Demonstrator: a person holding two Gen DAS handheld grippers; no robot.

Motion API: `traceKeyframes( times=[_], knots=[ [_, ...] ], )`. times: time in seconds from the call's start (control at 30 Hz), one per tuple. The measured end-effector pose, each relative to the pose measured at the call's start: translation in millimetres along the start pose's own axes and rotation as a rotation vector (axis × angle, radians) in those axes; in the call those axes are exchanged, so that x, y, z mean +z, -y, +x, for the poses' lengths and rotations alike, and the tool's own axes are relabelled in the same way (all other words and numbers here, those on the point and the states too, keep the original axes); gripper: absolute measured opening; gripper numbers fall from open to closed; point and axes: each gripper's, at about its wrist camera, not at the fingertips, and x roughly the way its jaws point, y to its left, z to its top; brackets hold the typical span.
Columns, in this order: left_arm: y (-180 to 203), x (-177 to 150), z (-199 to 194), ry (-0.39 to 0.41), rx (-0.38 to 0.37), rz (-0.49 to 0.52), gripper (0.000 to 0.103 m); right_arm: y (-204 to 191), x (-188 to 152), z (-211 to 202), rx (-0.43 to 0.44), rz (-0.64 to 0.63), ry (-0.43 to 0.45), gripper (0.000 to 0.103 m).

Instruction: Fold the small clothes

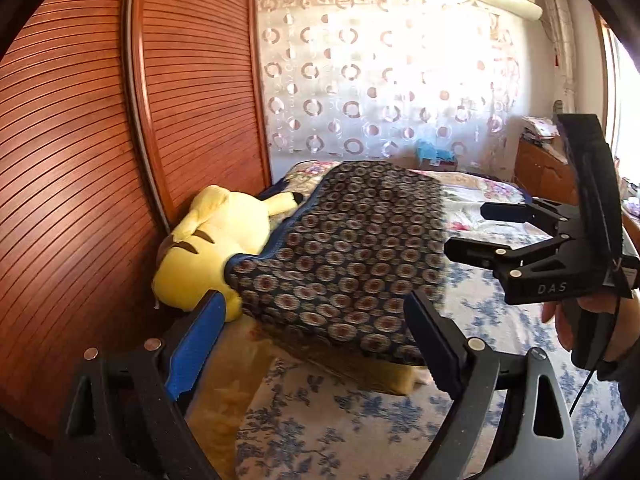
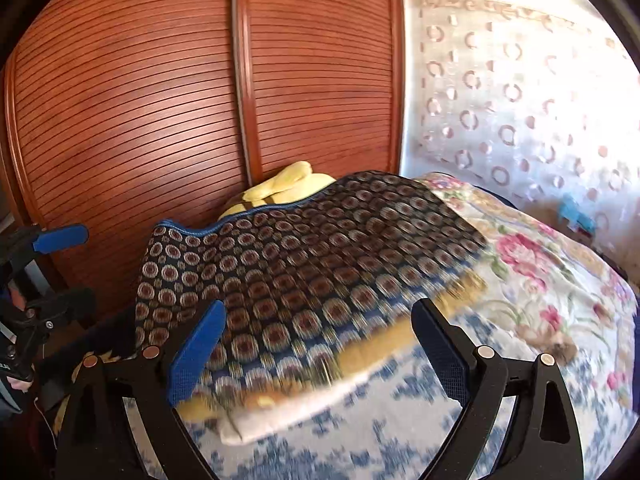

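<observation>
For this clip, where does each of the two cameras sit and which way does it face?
Left wrist view: sits on the left claw, looking forward and down over the bed at the patterned cloth and yellow plush toy; the open right claw and the hand holding it show at right.
Right wrist view: sits on the right claw, facing the same cloth and the slatted wooden doors; the left claw shows at the left edge.
Shared: cloth, plush toy, doors, curtain, floral bedding.

"DAS" on right tongs (image 1: 486, 236)
</observation>
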Motion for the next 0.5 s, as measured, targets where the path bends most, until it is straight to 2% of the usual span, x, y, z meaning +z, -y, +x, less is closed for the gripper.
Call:
traceKeyframes(
  times=[0.23,0.5],
  knots=[
    [30.9,-5.4,-13.9,0.011,-0.061,0.021,0.091,3.7,-28.6,-63.2,-0.105,0.066,0.022,0.095],
    [71.4,-12.8,-31.0,0.013,-0.146,0.041,0.091,-5.1,-70.9,-154.6,-0.242,0.158,0.051,0.095]
  ],
)
